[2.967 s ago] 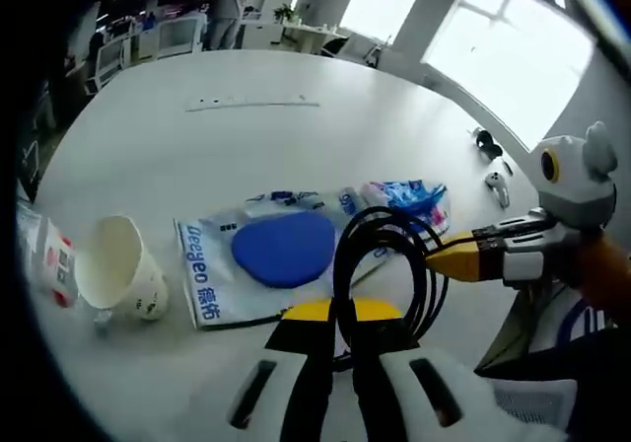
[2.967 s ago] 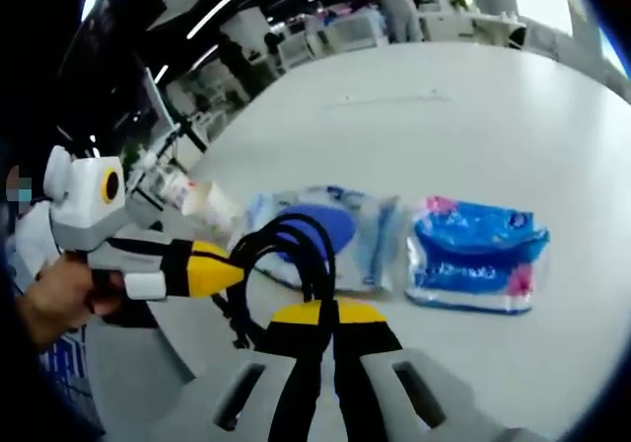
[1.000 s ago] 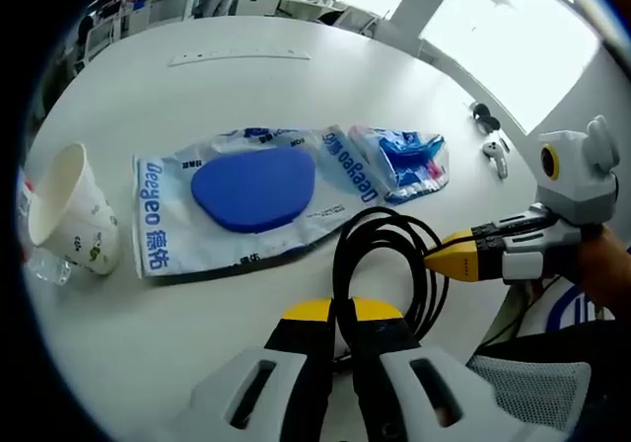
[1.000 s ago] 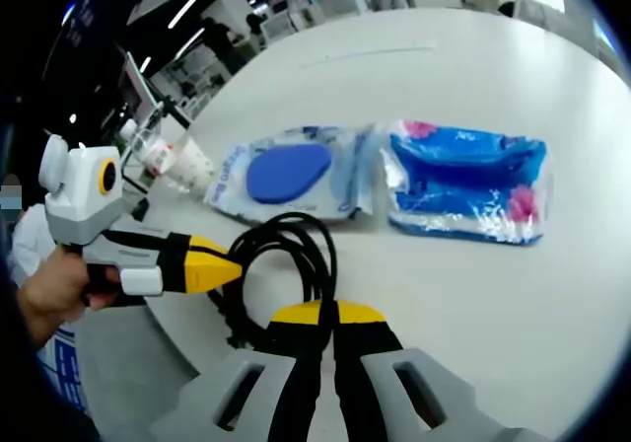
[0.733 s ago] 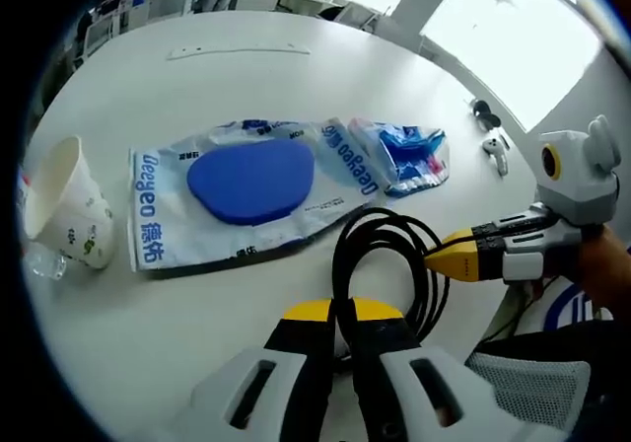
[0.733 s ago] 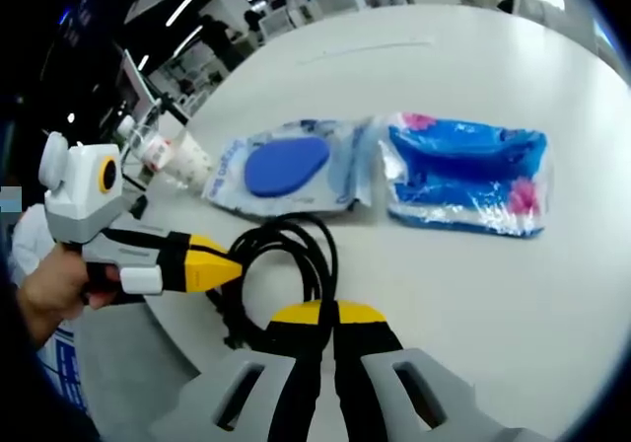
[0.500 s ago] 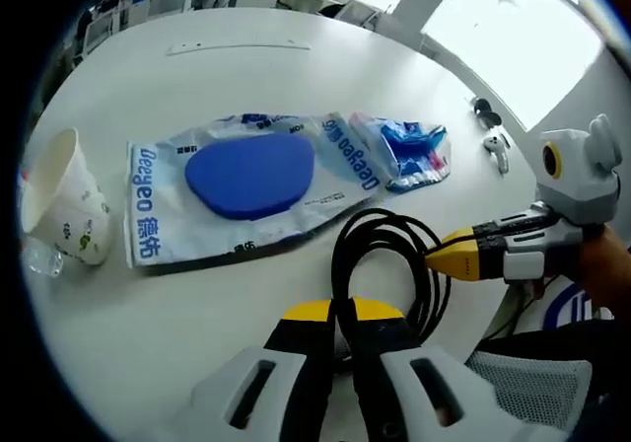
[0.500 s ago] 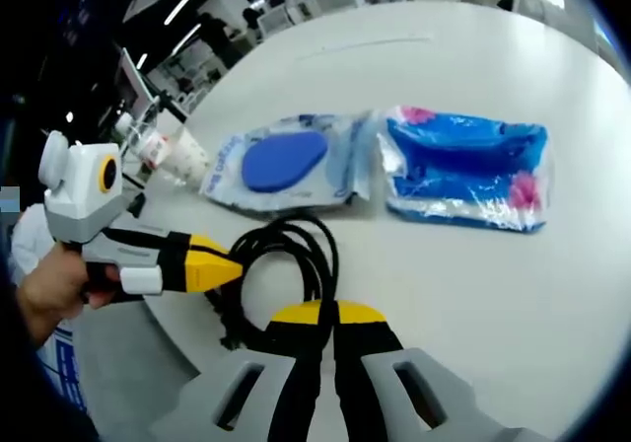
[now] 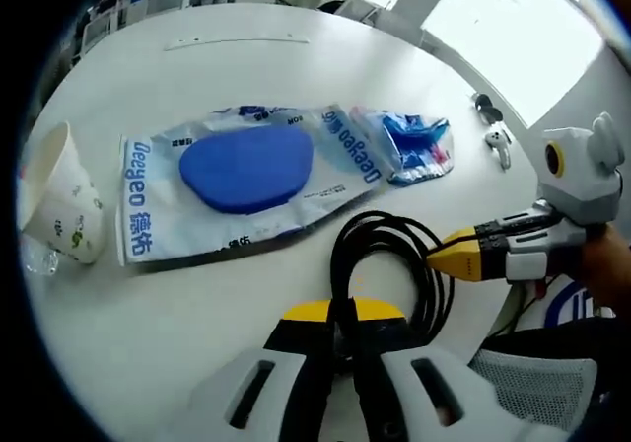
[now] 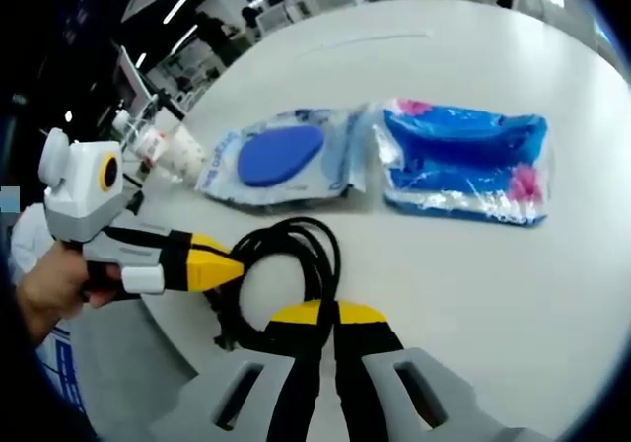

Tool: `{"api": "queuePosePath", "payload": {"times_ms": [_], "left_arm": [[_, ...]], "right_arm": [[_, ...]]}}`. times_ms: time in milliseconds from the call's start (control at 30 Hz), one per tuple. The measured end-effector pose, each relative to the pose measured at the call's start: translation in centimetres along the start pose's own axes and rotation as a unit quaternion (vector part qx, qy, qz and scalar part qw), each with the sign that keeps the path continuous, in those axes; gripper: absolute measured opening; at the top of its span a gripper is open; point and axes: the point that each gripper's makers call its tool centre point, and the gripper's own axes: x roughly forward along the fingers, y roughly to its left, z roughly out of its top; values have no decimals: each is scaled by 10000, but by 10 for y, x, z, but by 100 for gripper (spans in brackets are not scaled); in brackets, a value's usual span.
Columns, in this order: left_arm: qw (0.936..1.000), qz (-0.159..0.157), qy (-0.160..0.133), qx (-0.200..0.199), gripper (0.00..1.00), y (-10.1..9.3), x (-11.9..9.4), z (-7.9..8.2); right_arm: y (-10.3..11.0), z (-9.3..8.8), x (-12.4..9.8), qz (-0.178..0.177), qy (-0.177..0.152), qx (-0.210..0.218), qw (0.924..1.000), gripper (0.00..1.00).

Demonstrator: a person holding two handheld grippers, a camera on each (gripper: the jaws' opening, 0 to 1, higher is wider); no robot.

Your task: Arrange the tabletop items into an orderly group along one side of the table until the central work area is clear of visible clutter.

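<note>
At the near table edge, both grippers pinch the coiled black cable (image 9: 389, 264): the left gripper (image 9: 340, 316) and the right gripper (image 10: 325, 316) each have their jaws closed on its loops; just beyond lies the clear pouch with a blue pad (image 9: 242, 171), beside it the blue wipes pack (image 10: 463, 161), and a paper cup (image 9: 59, 205) further left; judging by this spread, the tidying is barely begun, with the white table (image 9: 217, 77) beyond bare.
</note>
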Motion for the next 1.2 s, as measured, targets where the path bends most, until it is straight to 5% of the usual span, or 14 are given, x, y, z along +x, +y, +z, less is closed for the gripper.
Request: {"api": "queuePosePath", "payload": {"times_ms": [633, 1200], "left_arm": [[9999, -21, -103, 92, 7, 0, 2, 1], [9990, 74, -339, 269, 30, 2, -6, 14]], "right_arm": [[2, 1, 1, 49, -142, -211, 9997, 5], [17, 9, -2, 265, -382, -353, 9983, 24]]}}
